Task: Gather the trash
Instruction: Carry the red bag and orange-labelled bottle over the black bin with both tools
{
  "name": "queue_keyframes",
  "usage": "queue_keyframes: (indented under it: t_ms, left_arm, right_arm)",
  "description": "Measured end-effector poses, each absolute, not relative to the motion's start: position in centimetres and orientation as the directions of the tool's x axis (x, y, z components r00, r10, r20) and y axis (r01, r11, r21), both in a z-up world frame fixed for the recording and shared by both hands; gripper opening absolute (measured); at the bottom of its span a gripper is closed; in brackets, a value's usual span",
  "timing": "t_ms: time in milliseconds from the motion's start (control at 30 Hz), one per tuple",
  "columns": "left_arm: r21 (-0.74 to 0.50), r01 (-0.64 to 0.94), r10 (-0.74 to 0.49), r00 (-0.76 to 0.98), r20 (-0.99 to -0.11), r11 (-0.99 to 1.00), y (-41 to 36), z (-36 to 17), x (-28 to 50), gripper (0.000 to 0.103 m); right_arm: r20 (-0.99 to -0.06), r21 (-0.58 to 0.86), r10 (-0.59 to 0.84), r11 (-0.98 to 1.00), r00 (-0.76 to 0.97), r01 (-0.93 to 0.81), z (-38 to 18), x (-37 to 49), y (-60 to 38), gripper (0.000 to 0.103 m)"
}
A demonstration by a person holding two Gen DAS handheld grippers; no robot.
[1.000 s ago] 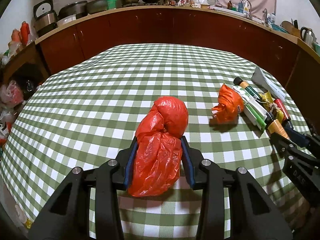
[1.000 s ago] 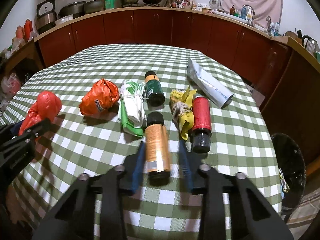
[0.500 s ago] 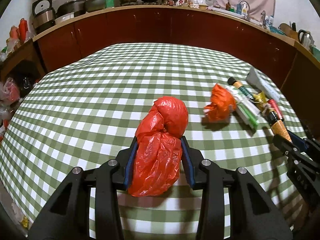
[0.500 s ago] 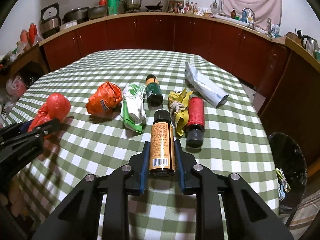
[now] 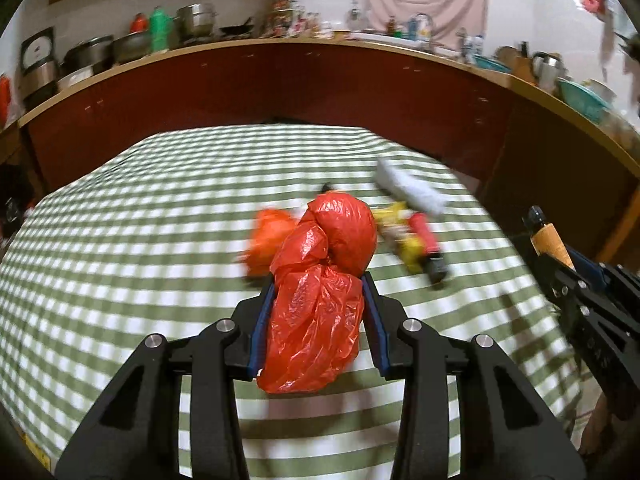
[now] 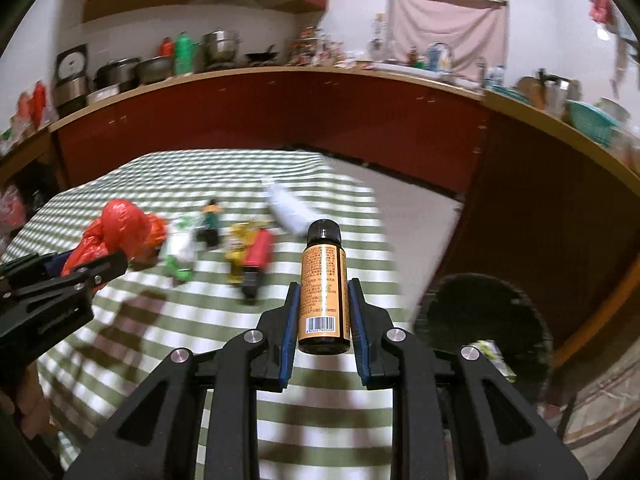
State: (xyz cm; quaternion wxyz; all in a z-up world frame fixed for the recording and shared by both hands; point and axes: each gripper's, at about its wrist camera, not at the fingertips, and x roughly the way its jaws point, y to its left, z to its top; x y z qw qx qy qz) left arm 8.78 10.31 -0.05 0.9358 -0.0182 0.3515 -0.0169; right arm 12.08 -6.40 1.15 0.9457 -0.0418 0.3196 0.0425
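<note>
Right wrist: tool (image 6: 323, 308) tilted downward, bottle-laden.

The left tongs (image 5: 318, 312) clamp a crumpled red plastic bag (image 5: 320, 300) above the green-checked bench (image 5: 120, 240). Far right, the right tongs (image 5: 560, 264) grip an orange bottle (image 5: 548, 238). Blurred litter lies beyond the bag.

green checked tablecloth (image 5: 120, 240); pots (image 6: 222, 46) on red-brown counter (image 6: 360, 96)

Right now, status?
Left gripper shut on red bag. Right gripper shut on orange bottle. Bin at table's right, nothing in the way.
</note>
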Motion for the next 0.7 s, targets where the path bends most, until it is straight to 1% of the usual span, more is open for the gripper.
queue_keyframes:
  t_ms: [200, 367, 700]
  left_arm:
    - [-0.046, 0.144, -0.140, 0.751, -0.646, 0.988, 3.2, 0.1, 9.9, 0.039]
    - [-0.034, 0.226, -0.195, 0.744, -0.639, 0.974, -2.1, 0.0, 10.7, 0.039]
    - [-0.006, 0.307, -0.236, 0.718, -0.655, 0.952, -9.9, -1.2, 11.8, 0.039]
  right_arm:
    - [-0.590, -0.057, -0.046, 0.998, 0.806, 0.016, 1.4, 11.7, -11.9, 0.025]
    - [-0.588, -0.055, -0.112, 0.994, 0.801, 0.098, 1.0, 11.4, -16.1, 0.025]
    - [-0.600, -0.031, -0.151, 0.986, 0.785, 0.166, -0.4, 11.4, -21.3, 0.025]
